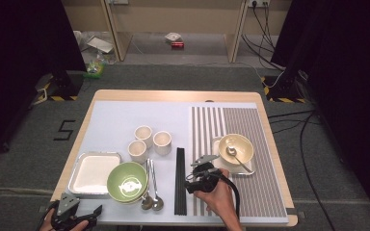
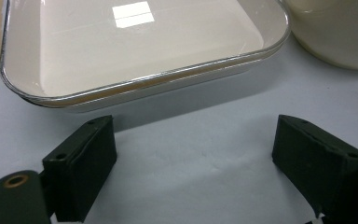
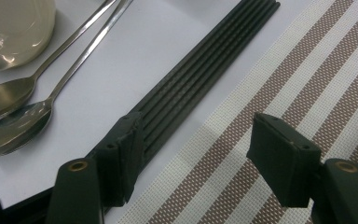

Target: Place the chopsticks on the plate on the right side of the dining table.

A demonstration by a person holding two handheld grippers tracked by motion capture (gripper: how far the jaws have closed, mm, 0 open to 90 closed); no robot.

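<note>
Two grippers sit at my near edge of the pale blue mat (image 1: 120, 115) on the wooden table (image 1: 173, 95); grey carpet lies beyond. My right gripper (image 3: 193, 154) is spread wide, grasping nothing, one jaw over the black chopsticks (image 3: 200, 74), the other over the striped placemat (image 3: 307, 79). My left gripper (image 2: 193, 158) gapes empty before the white tray (image 2: 140, 46)

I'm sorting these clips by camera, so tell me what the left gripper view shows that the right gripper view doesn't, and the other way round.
Left gripper view alone: the white tray with its metal rim, close ahead of the left gripper, whose jaws stand open with nothing between them. Right gripper view alone: black chopsticks, two spoons, the striped placemat and the open right gripper. Both share the pale table cover and a bowl's edge at the top.
</note>
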